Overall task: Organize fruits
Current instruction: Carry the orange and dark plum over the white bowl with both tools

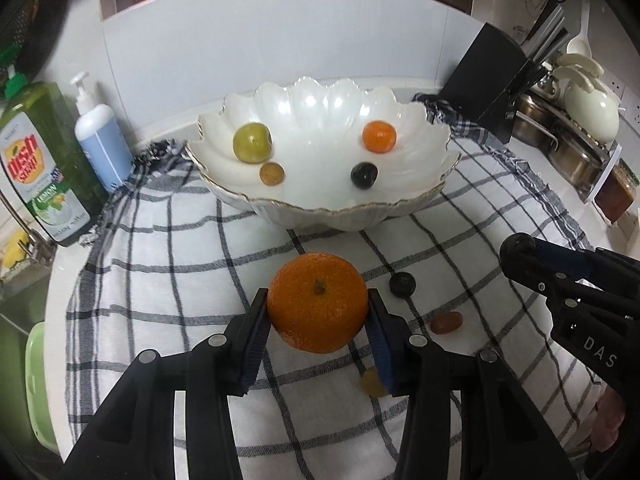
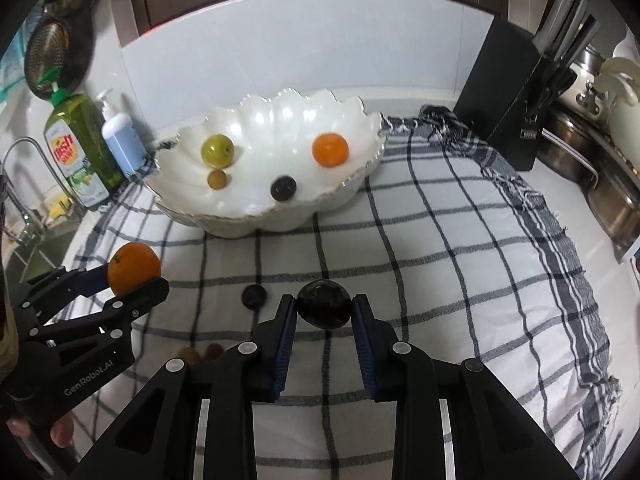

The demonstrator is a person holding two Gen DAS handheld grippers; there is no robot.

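1. My left tongs (image 1: 318,314) are clamped on the orange (image 1: 317,301), held above the cloth (image 1: 160,280).
2. My right tongs (image 2: 324,312) are closed tight on a dark plum (image 2: 324,304), also off the cloth.
3. The bowl (image 1: 416,200) lies straight ahead of both tongs, across the checked cloth on the table; the left pair looks slightly nearer.
4. In the bowl, left to right: one green fruit (image 1: 252,143), one small amber one (image 1: 272,173), one dark one (image 1: 364,176), one small orange (image 1: 379,135).
5. Left on the cloth: one dark (image 1: 402,285), one reddish (image 1: 447,322), one yellowish (image 1: 372,382), partly hidden.
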